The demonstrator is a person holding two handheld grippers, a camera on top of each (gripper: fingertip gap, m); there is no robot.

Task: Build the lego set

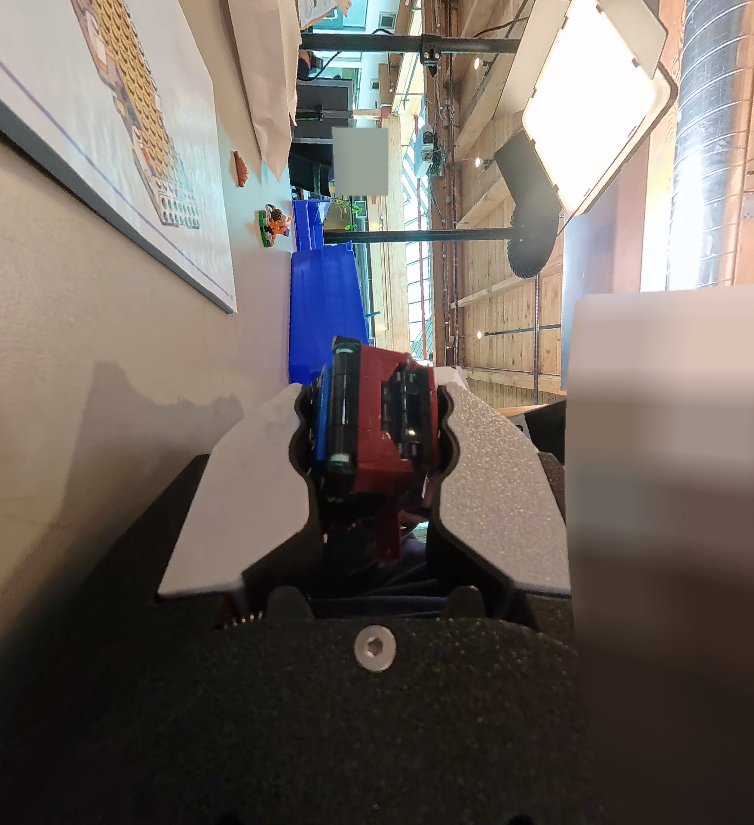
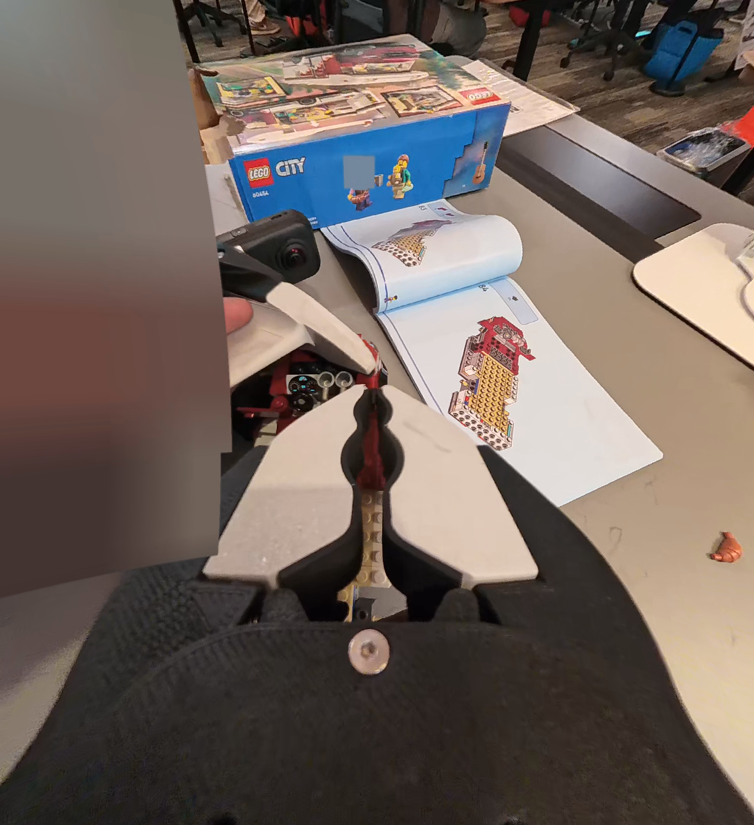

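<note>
The left gripper [image 1: 368, 419] is clamped around a dark red and black brick model [image 1: 375, 428], both pads pressed on its sides, so the build seems to be kept lifted off the grey table [image 2: 634, 558] and steady, probably so it can be worked on. The right gripper [image 2: 373, 397] is pinched nearly shut on a thin dark red piece [image 2: 371, 451] at the edge of that same model, right beside the tiny dashboard [image 2: 303, 384]. An open instruction booklet [image 2: 522, 402] is laid flat just past the fingertips, likely for easy glancing. The blue set box [image 2: 366, 178] is parked behind it, and 1 small brown croissant piece [image 2: 726, 547] is left well off to the right.
</note>
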